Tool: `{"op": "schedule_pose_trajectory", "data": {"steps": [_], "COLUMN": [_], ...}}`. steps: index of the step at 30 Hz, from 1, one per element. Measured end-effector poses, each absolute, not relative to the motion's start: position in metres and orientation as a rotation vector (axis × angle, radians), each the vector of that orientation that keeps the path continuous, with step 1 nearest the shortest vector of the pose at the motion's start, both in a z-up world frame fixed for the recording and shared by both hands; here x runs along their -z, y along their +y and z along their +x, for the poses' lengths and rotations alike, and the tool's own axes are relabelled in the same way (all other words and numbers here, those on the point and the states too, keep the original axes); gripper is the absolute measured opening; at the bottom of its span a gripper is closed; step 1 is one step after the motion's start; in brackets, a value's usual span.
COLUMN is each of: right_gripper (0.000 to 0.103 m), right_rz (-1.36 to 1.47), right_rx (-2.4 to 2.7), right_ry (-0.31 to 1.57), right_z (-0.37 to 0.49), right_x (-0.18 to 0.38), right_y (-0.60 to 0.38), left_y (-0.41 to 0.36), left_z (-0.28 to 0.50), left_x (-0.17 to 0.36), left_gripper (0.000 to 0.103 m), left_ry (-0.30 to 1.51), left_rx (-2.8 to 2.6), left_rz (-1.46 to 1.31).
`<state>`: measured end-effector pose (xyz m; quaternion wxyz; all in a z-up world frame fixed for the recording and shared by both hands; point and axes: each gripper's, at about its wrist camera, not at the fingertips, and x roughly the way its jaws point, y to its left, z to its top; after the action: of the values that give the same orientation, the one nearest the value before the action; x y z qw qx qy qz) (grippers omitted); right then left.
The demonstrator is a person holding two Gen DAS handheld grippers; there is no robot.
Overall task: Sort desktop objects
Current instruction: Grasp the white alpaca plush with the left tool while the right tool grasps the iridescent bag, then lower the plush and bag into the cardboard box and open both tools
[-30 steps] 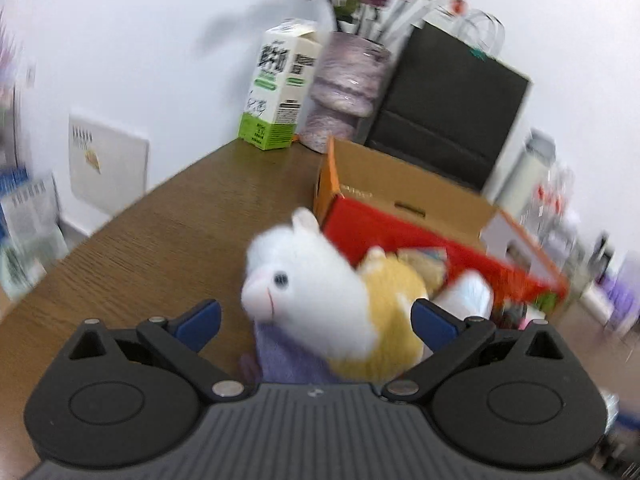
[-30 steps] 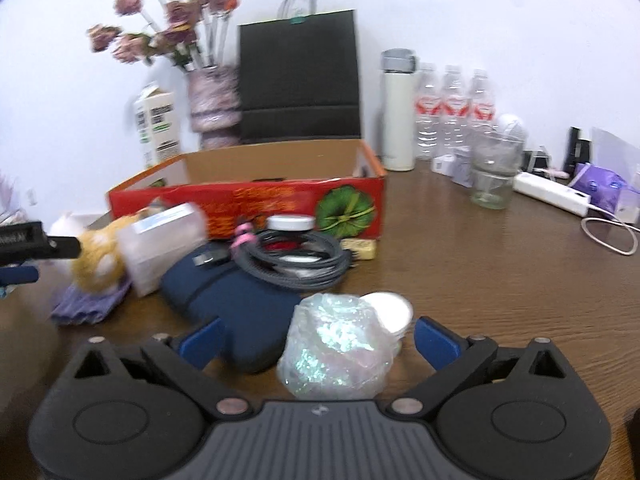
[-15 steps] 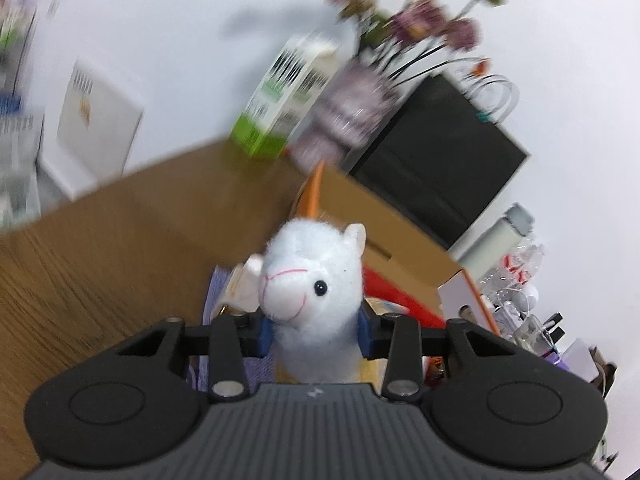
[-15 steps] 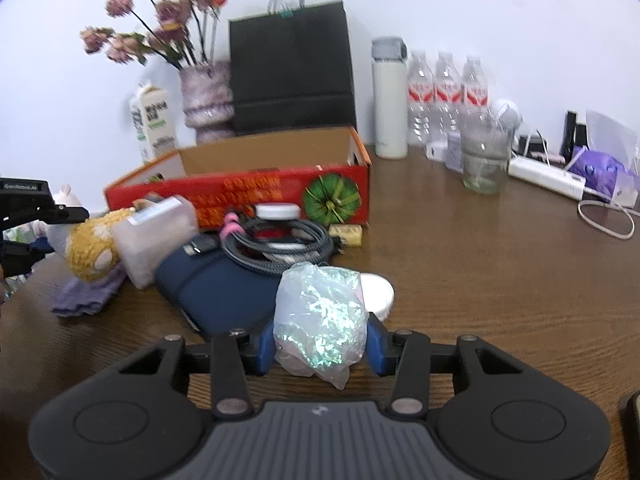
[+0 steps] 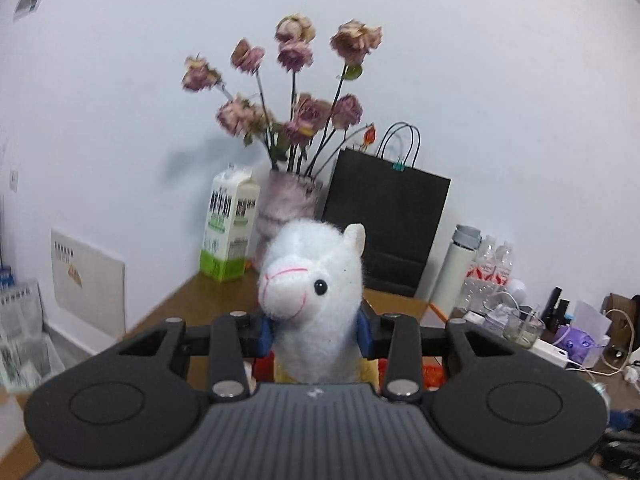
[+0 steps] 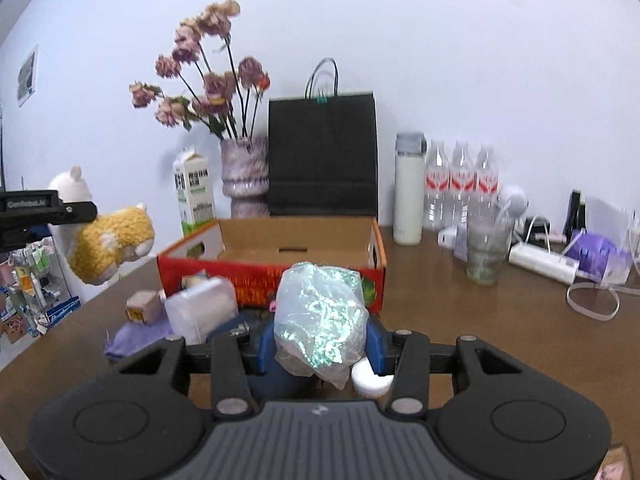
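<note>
My left gripper (image 5: 315, 334) is shut on the neck of a white and yellow plush alpaca (image 5: 316, 292), which hangs lifted above the table. From the right wrist view the same plush alpaca (image 6: 110, 240) dangles at far left with its yellow body below the left gripper (image 6: 68, 213). My right gripper (image 6: 320, 350) is shut on a clear bag of iridescent shreds (image 6: 320, 314), raised off the table. An open red and brown cardboard box (image 6: 296, 240) stands behind the bag.
Near the box lie a clear plastic case (image 6: 200, 308), a purple cloth (image 6: 136, 334), a small block (image 6: 142, 306) and a white lid (image 6: 370, 376). At the back stand a milk carton (image 6: 194, 196), flower vase (image 6: 244, 176), black paper bag (image 6: 322, 156), flask (image 6: 409, 188), bottles (image 6: 462, 184) and a glass (image 6: 488, 252).
Both grippers closed, the left on the alpaca and the right on the shimmering bag, and then lifted them off the table. The alpaca now hangs upright in the air.
</note>
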<state>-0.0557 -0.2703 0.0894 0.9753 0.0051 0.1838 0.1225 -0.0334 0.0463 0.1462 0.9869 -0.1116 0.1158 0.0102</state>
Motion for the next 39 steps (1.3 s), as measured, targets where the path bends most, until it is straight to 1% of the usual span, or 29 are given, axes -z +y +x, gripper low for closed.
{"op": "schedule_pose_trajectory", "data": {"steps": [4,6,8,11,14,19,22,26,27,30,31,32,33,35,39], "right_gripper": [0.043,0.046,0.046,0.045,0.044,0.043,0.043,0.044,0.046,0.046,0.05,0.054,0.06,0.064,0.079], "right_rz": [0.007,0.016,0.03,0.057,0.076,0.003,-0.031,-0.081,-0.084,-0.116,-0.13,-0.145,-0.154,-0.16,-0.125], "right_rx": [-0.262,-0.269,-0.268,-0.292,-0.295,-0.253,-0.266,-0.226,-0.215,-0.201,-0.193,-0.178,-0.163,-0.146,-0.145], "right_ry": [0.334,0.321,0.312,0.367,0.474,0.644,0.767,0.876,0.885,0.922,0.93,0.933,0.936,0.927,0.893], "right_z": [-0.038,-0.018,0.01,0.067,0.139,0.248,0.298,0.34,0.347,0.36,0.363,0.364,0.366,0.364,0.346], "right_x": [-0.115,-0.128,-0.136,-0.139,-0.137,-0.126,-0.103,-0.069,-0.062,-0.046,-0.043,-0.04,-0.039,-0.042,-0.06], "right_y": [-0.273,-0.274,-0.273,-0.27,-0.261,-0.233,-0.215,-0.2,-0.198,-0.192,-0.192,-0.19,-0.19,-0.192,-0.199], "left_y": [0.045,0.046,0.044,0.04,0.038,0.026,0.028,0.032,0.034,0.039,0.04,0.038,0.039,0.041,0.046], "left_z": [-0.002,0.024,0.055,0.106,0.166,0.234,0.259,0.273,0.275,0.277,0.278,0.281,0.281,0.279,0.272], "left_x": [-0.166,-0.171,-0.172,-0.16,-0.14,-0.104,-0.09,-0.068,-0.064,-0.061,-0.062,-0.064,-0.066,-0.075,-0.098], "left_gripper": [0.04,0.04,0.04,0.04,0.04,0.04,0.041,0.043,0.044,0.048,0.056,0.066,0.069,0.07,0.075], "left_ry": [0.215,0.222,0.233,0.278,0.377,0.461,0.546,0.627,0.642,0.627,0.637,0.653,0.658,0.65,0.617], "left_rx": [-0.023,-0.013,-0.033,-0.104,-0.169,-0.22,-0.21,-0.228,-0.222,-0.21,-0.203,-0.188,-0.178,-0.167,-0.162], "left_rz": [-0.183,-0.174,-0.155,-0.12,-0.094,0.058,0.04,0.041,0.033,0.04,0.044,0.047,0.047,0.047,0.052]}}
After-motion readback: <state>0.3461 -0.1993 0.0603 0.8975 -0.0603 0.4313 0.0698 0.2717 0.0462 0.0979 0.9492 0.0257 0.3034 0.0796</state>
